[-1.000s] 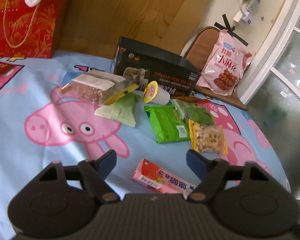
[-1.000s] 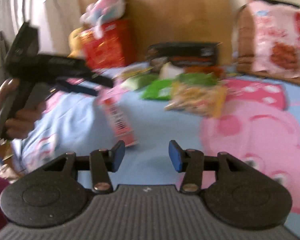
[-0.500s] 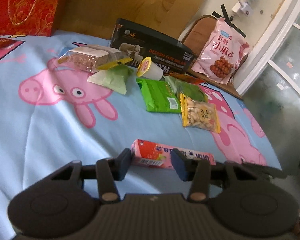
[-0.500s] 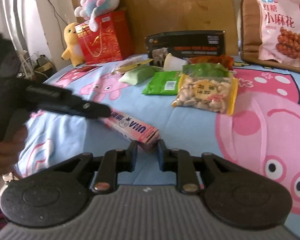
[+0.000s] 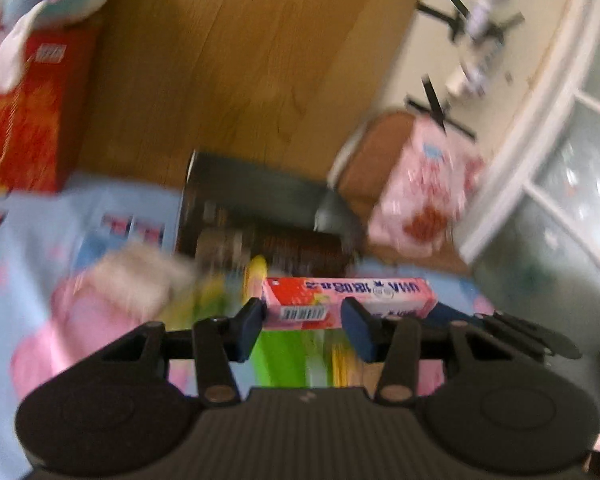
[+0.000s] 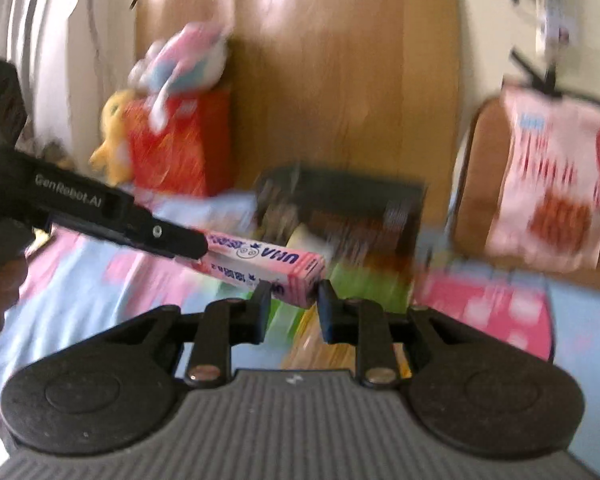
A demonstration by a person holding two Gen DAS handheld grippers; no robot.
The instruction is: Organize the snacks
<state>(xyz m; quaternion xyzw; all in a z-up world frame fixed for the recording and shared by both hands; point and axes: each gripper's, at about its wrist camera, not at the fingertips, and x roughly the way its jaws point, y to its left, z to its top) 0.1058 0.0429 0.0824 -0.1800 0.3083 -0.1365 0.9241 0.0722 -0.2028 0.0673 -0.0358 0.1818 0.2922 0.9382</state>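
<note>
A long pink candy box (image 5: 346,298) is held in the air above the blue cartoon-pig bedspread (image 5: 32,248). My left gripper (image 5: 303,322) is shut on its barcode end. My right gripper (image 6: 293,299) is shut on the other end of the box (image 6: 268,266); the left gripper's fingers (image 6: 168,236) reach in from the left in the right wrist view. Behind the box stands an open black carton (image 5: 260,216), also in the right wrist view (image 6: 340,208). Green and yellow snack packs (image 5: 292,352) lie blurred below the box.
A red gift bag (image 5: 24,120) with a plush toy on top stands at the back left. A big pink snack bag (image 5: 420,204) leans on a brown chair (image 5: 376,152) at the back right. A wooden board (image 5: 236,64) rises behind; a glass door (image 5: 564,200) is at right.
Both grippers closed on the pink box where it lay on the bedspread and lifted it into the air. The views have swung upward and toward the black carton, and are now blurred.
</note>
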